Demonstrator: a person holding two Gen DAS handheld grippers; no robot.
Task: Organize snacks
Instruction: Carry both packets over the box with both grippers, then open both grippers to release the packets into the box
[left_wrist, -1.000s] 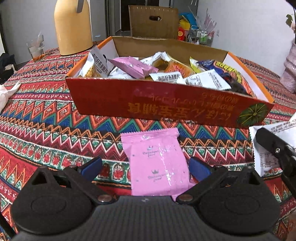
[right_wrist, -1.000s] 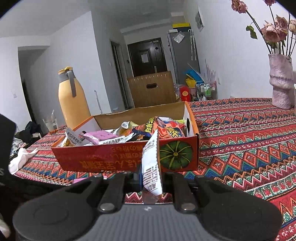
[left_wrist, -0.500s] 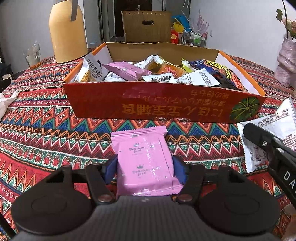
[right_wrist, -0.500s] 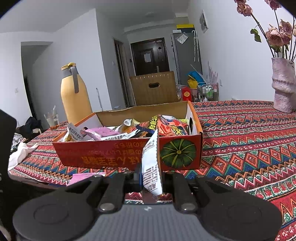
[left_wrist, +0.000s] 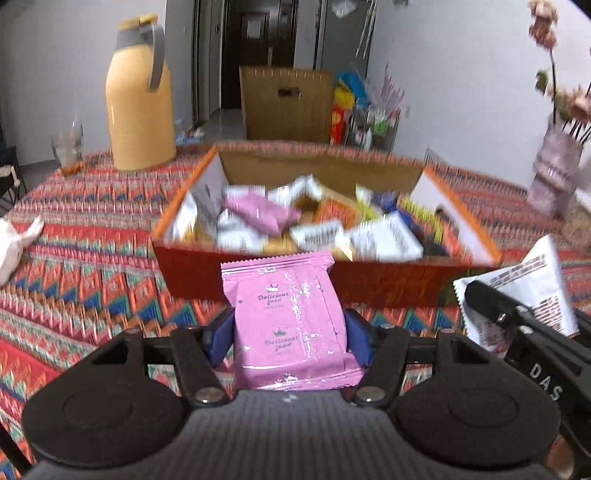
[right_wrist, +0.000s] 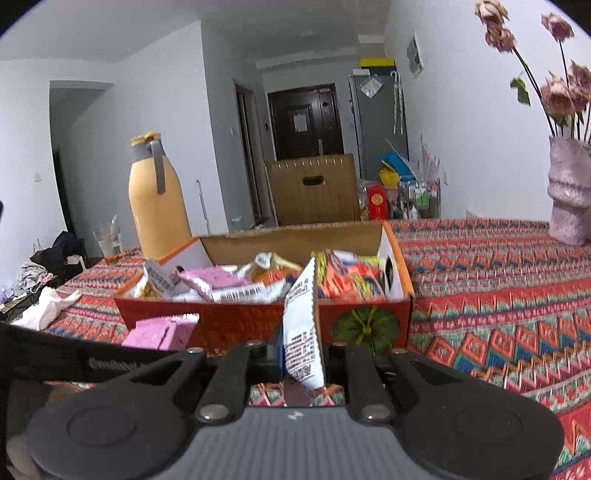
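Patterned cloth in red, orange and teal zigzags covers the table (right_wrist: 498, 295); white walls and a dark door fill the upper centre of both views.

Left gripper (left_wrist: 291, 338): jaws clenched on the two sides of a flat, glossy pink packet (left_wrist: 290, 317), which sits lower centre of the left view with its crimped top edge overlapping the box's front wall. Blue pads (left_wrist: 218, 341) press its edges.

Right gripper (right_wrist: 299, 354): jaws clamped on a thin white printed packet (right_wrist: 301, 332), held on edge, serrated tip pointing up, centre of the right view.

Open cardboard box (left_wrist: 388, 280), red-orange outside, plain brown inside, lies mid-frame, heaped with crinkly foil and plastic snack packets (left_wrist: 258, 216). Details there are blurred in the left view; colours only, probably pink, white, orange.

Surroundings: tall smooth orange flask (right_wrist: 157, 206) with grey handle, upper left; small glass (right_wrist: 109, 240) beside it; rough pinkish vase (right_wrist: 570, 199) with dried flowers, far right; white crumpled cloth (right_wrist: 48, 310) at left edge; ribbed brown crate (right_wrist: 314, 188) behind the box.
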